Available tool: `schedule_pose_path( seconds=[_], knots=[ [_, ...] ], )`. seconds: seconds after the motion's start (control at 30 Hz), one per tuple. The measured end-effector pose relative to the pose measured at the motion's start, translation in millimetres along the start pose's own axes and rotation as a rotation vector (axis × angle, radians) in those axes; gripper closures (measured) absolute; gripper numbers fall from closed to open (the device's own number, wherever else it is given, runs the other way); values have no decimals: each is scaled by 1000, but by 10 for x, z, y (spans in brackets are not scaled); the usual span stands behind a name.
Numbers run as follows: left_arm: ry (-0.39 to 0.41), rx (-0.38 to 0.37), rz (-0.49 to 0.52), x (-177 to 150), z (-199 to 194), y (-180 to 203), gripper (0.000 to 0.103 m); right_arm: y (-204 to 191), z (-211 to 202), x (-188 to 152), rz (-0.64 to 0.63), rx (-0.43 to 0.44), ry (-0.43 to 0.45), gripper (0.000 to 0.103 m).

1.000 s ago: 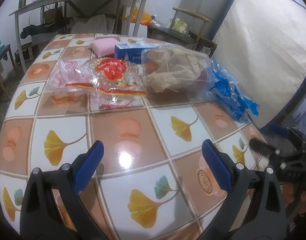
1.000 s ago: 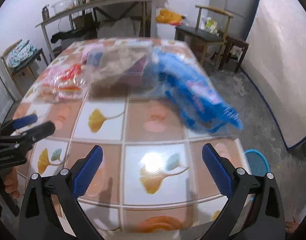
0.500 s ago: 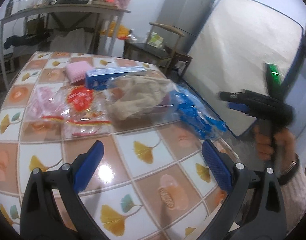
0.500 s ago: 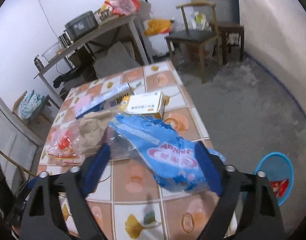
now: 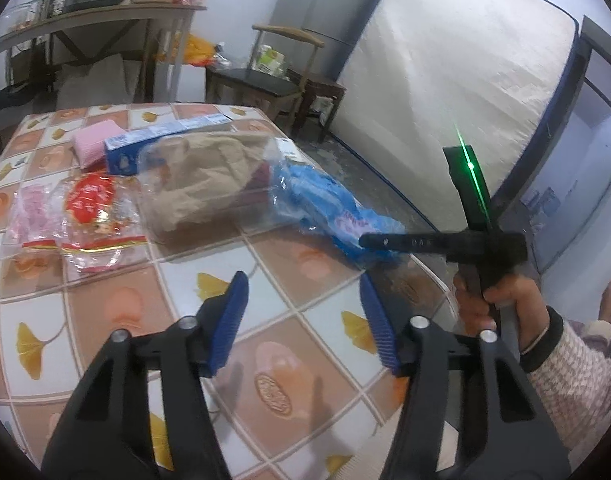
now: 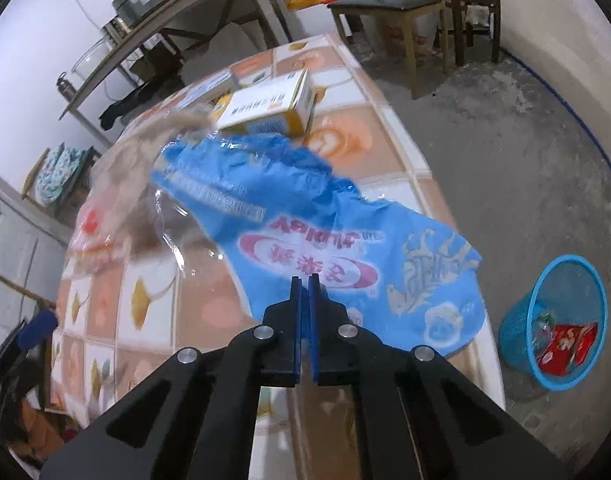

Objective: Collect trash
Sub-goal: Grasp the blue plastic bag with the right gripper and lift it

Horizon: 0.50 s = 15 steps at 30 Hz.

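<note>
A crumpled blue plastic bag [image 5: 325, 200] [image 6: 305, 208] lies at the right edge of the tiled table [image 5: 125, 308]. My right gripper [image 6: 304, 278] [image 5: 363, 240] is shut on the bag's near edge, with the film pinched between the pads. My left gripper [image 5: 303, 280] hovers over the table in front of the trash. Its jaws are closing and nothing is between them. A clear bag of tan material [image 5: 209, 176] and a red-and-clear wrapper [image 5: 89, 208] lie further left. A blue mesh waste basket [image 6: 517, 332] stands on the floor to the right, holding red wrappers.
A blue carton [image 5: 161, 144], a pink pad [image 5: 91, 142] and a yellow-and-white box [image 6: 269, 108] sit at the table's far side. A wooden chair [image 5: 273, 80] and a leaning mattress [image 5: 445, 92] stand beyond. A hand and knitted sleeve [image 5: 553, 356] hold the right gripper.
The right gripper swung over the table's right edge, dropped toward the blue bag and shut on it. The left gripper's jaws narrowed from wide open, and its view turned to the right.
</note>
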State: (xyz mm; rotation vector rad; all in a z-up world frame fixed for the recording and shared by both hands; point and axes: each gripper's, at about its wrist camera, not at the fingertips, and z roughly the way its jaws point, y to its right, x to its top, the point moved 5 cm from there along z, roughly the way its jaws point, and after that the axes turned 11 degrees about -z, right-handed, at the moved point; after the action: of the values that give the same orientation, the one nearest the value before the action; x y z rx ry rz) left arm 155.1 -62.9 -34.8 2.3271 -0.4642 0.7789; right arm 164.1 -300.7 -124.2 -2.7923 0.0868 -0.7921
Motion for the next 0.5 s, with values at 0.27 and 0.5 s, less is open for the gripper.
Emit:
schedule_pose_path(
  seconds=[0.27,0.5],
  knots=[
    [-29,-57,24,-68,42,172,60,-190,-302,-316,-8,116,11,100],
    [-59,-75,39,-54,166,264,61,-271,-577,-384,6,263,33,98]
  ],
)
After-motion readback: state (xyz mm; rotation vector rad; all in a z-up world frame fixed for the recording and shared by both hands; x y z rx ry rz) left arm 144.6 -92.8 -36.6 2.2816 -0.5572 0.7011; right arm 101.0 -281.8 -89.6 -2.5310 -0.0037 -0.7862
